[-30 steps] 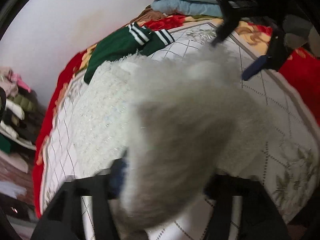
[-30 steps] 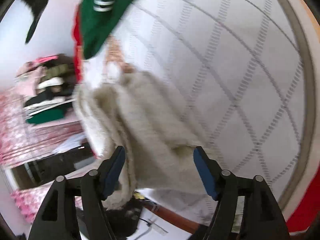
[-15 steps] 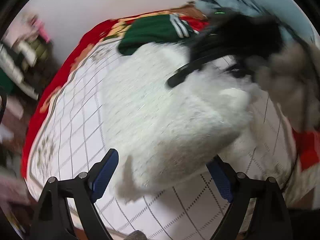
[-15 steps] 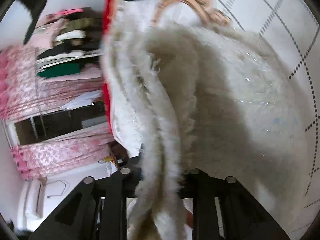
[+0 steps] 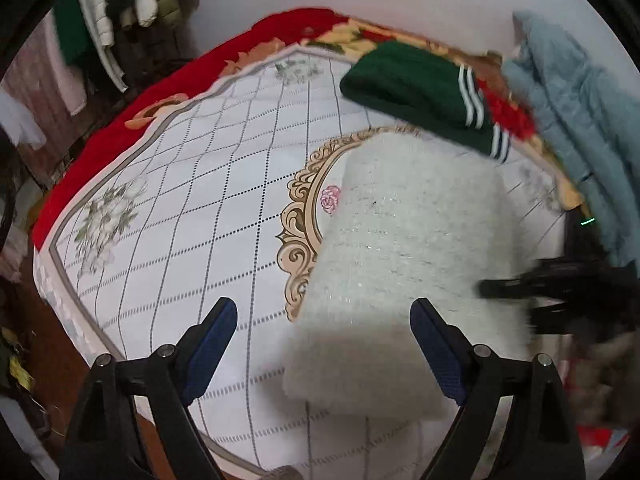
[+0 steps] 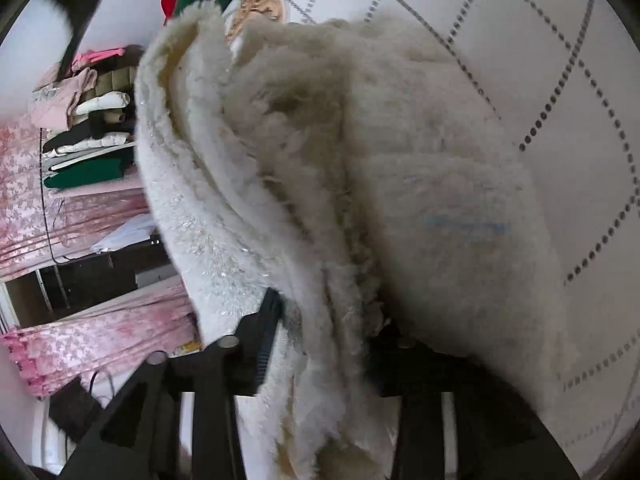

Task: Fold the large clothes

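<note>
The left gripper [image 5: 324, 344] stood wide and held nothing, hovering over the quilted bed cover [image 5: 192, 216]. To its right the fluffy white garment [image 5: 408, 240] lay folded on the bed, with a green sweater [image 5: 416, 88] beyond it. The right gripper [image 6: 320, 332] had thick folds of that garment between its jaws, which had just been opening; whether they gripped I could not tell.

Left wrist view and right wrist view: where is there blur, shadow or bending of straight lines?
Left wrist view: the right tool at the right edge is smeared; the white fluffy garment has a shadowed near end; the bedspread grid curves. Right wrist view: garment folds are shadowed near the lens.
</note>
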The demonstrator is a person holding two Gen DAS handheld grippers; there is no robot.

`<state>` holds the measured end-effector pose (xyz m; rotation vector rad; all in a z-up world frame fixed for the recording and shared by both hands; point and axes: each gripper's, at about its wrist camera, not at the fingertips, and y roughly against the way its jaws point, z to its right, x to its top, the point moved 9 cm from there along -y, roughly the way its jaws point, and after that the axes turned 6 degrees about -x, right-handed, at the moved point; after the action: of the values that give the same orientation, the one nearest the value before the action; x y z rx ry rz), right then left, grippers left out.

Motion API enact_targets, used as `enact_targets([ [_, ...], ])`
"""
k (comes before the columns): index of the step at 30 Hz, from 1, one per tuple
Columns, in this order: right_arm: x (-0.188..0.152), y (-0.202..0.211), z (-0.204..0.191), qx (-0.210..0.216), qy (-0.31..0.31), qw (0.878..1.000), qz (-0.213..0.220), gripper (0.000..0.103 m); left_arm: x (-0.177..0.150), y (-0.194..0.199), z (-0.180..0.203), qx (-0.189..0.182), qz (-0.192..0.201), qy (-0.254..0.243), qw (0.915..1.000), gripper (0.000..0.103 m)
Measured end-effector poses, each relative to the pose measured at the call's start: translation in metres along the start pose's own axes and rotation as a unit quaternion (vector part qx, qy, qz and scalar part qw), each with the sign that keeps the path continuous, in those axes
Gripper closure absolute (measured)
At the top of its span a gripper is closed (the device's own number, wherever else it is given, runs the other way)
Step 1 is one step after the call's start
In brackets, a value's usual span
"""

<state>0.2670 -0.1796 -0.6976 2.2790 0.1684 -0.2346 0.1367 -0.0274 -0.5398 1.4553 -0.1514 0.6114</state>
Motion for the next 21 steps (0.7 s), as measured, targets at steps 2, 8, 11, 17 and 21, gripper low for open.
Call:
enact_targets([
  [2, 0.000, 0.016, -0.002, -0.040, 0.010, 0.999, 0.017, 0.049, 0.001, -0.024, -0.001, 0.013, -0.020, -0.018, 0.9996, 0.015],
  [8, 0.016, 0.088, -0.044, -0.115, 0.052, 0.985, 0.115, 0.049, -0.006, -0.073, 0.012, 0.009, -0.068, -0.044, 0.9967, 0.015],
  [11, 0.028, 0.080, -0.083, -0.112, 0.089, 0.985, 0.094, 0.059, -0.006, -0.074, 0.016, 0.010, -0.066, -0.054, 0.9963, 0.015],
  [17, 0.079, -0.043, -0.092, -0.266, 0.126, 0.955, -0.034, 0.074, -0.009, -0.081, 0.013, -0.003, -0.077, -0.057, 0.9954, 0.015],
  [21, 0.093, -0.053, -0.089, -0.268, 0.112, 0.955, -0.062, 0.073, -0.003, -0.076, 0.012, -0.019, -0.080, -0.047, 0.9955, 0.015],
])
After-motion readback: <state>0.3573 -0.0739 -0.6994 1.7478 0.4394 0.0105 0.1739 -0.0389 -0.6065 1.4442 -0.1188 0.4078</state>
